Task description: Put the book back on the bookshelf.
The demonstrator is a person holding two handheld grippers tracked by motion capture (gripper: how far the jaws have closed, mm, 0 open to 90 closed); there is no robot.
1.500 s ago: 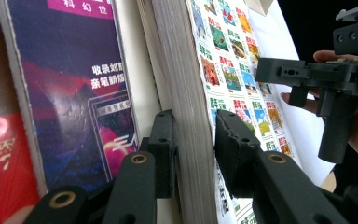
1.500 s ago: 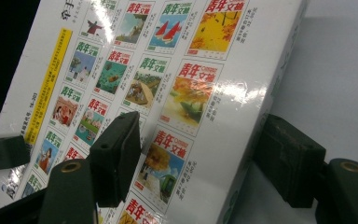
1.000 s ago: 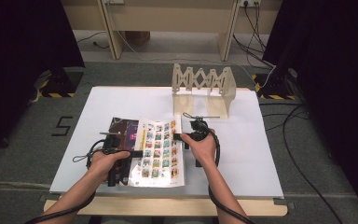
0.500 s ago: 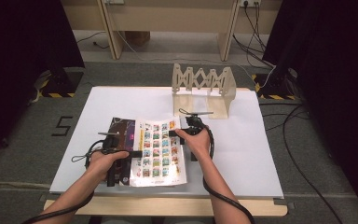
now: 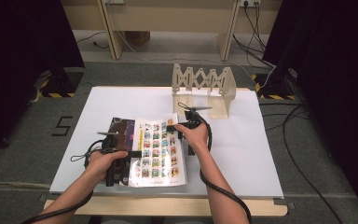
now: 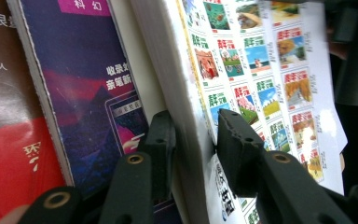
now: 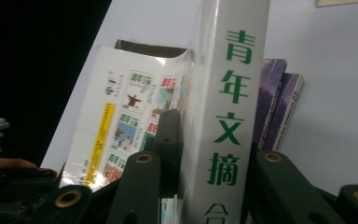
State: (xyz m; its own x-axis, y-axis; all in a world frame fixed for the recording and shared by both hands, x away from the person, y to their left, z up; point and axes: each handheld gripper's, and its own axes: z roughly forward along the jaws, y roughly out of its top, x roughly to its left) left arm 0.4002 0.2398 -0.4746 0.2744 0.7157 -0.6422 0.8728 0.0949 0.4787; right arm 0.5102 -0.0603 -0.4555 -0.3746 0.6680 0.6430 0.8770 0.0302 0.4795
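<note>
The thick white book [image 5: 157, 151], its cover printed with rows of small colour pictures, was held between the two grippers near the front edge of the white table [image 5: 242, 154]. The left gripper [image 6: 193, 149] had its jaws on either side of the book's page block at the near-left end, pads close against it and apparently pressing; they had just eased open a little. The right gripper [image 7: 212, 154] straddled the spine with green characters at the far-right end; its jaws had just been closing, and looked to be gripping the spine. Holding opposite ends probably served to steady the heavy volume for lifting. A dark purple book [image 6: 93, 88] lay just beside the left gripper's outer jaw, underneath. The wooden rack [image 5: 203, 88] stood beyond the right gripper, likely the destination.
</note>
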